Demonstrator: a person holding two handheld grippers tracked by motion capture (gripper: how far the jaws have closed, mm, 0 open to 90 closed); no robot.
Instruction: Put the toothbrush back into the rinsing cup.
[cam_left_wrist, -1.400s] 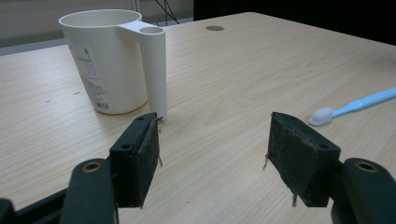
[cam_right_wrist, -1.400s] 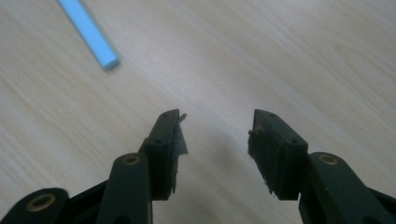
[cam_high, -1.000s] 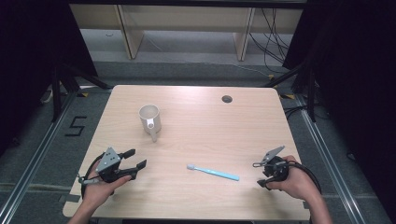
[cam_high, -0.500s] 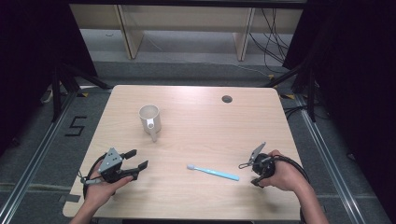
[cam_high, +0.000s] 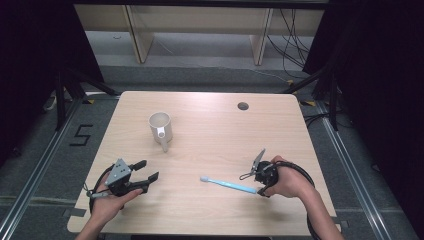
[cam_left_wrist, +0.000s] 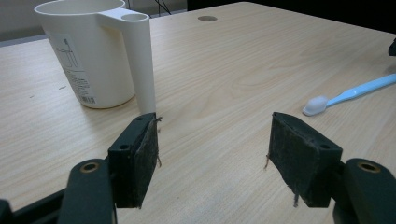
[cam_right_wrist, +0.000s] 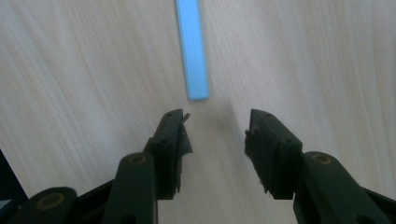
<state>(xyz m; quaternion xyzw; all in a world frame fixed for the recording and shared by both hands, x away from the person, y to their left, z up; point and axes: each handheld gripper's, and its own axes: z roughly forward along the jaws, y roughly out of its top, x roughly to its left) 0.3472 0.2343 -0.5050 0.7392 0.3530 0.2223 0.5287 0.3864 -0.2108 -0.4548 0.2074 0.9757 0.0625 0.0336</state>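
Closing, right hand-held gripper (cam_right_wrist: 215, 128) (nothing grasped) points at blue toothbrush (cam_right_wrist: 192, 51) handle end.

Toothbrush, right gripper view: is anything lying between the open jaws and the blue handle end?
Nothing visible. The right gripper points down at bare table, its jaws open and just closing in, with the toothbrush handle end just ahead of them, untouched. The mug stands far off.

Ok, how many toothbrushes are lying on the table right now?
1. The blue toothbrush lies flat near the table's front edge, its handle end just ahead of the right tongs. The white mug's inside cannot be fully seen.
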